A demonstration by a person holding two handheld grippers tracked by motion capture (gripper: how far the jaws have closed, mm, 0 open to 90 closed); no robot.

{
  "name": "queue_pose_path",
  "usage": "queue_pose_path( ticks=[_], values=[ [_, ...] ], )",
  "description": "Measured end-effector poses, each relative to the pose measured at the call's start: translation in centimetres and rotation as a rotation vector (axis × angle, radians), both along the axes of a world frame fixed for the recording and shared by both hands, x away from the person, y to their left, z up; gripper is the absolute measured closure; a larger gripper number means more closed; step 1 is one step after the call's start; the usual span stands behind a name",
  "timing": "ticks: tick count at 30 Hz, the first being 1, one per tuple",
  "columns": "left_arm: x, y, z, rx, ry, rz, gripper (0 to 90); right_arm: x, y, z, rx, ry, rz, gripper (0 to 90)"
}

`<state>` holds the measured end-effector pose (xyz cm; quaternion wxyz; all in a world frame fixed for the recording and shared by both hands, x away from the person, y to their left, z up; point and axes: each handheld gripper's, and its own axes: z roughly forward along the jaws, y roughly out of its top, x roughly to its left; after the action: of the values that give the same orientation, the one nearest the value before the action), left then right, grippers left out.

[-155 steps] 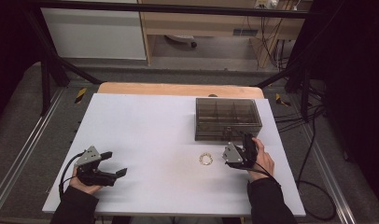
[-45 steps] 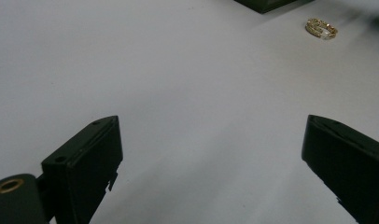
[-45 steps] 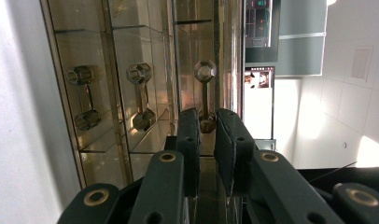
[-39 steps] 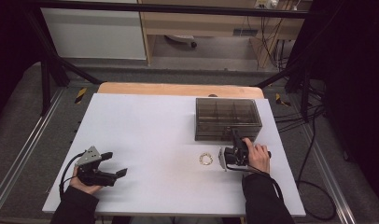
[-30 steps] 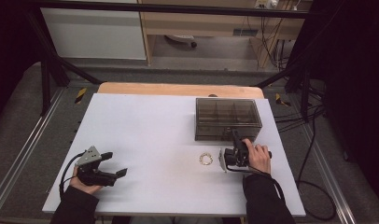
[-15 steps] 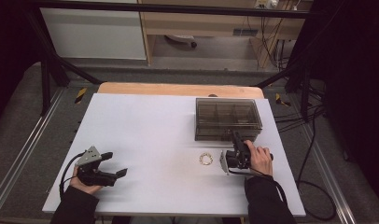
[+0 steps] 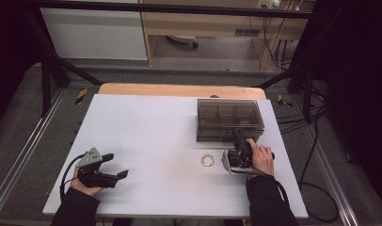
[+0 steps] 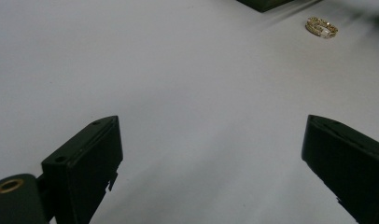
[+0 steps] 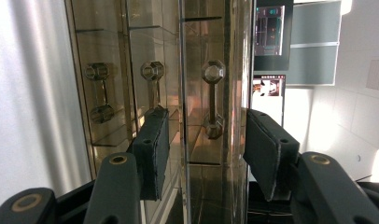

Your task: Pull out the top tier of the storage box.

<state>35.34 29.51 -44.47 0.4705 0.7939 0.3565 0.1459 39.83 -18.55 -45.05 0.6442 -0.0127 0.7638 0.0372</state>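
White table (image 7: 147, 122) — right claw (image 9: 204, 154) astride drawer handle (image 9: 212, 99)

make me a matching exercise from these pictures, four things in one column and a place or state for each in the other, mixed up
Things:
1. gold bracelet
2. smoky clear box
3. left claw
4. right claw

Places or states:
A. at the front of the box, jaws apart on either side of a drawer handle
B. far right part of the table
C. open over bare table, near left
D. lying flat between the two claws, nearer the right one

Pairs: 1-D, 2-B, 3-C, 4-A
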Motion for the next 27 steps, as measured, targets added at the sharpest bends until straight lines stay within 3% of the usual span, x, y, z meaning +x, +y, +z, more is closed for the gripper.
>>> queue_pose_path(
  ticks=[5, 9, 27],
  values=[
    [-0.01, -0.01, 0.01, -0.001, 0.0, 0.0, 5.0, 0.19, 0.0, -0.11, -0.004, -0.01, 0.007, 52.5],
    [0.0, -0.02, 0.0, -0.001, 0.001, 0.0, 5.0, 0.15, -0.04, 0.03, -0.003, -0.024, 0.012, 58.8],
    [-0.01, -0.03, 0.01, 0.001, 0.0, -0.001, 5.0, -0.65, -0.19, 0.1, -0.013, -0.022, 0.022, 60.0]
  ],
)
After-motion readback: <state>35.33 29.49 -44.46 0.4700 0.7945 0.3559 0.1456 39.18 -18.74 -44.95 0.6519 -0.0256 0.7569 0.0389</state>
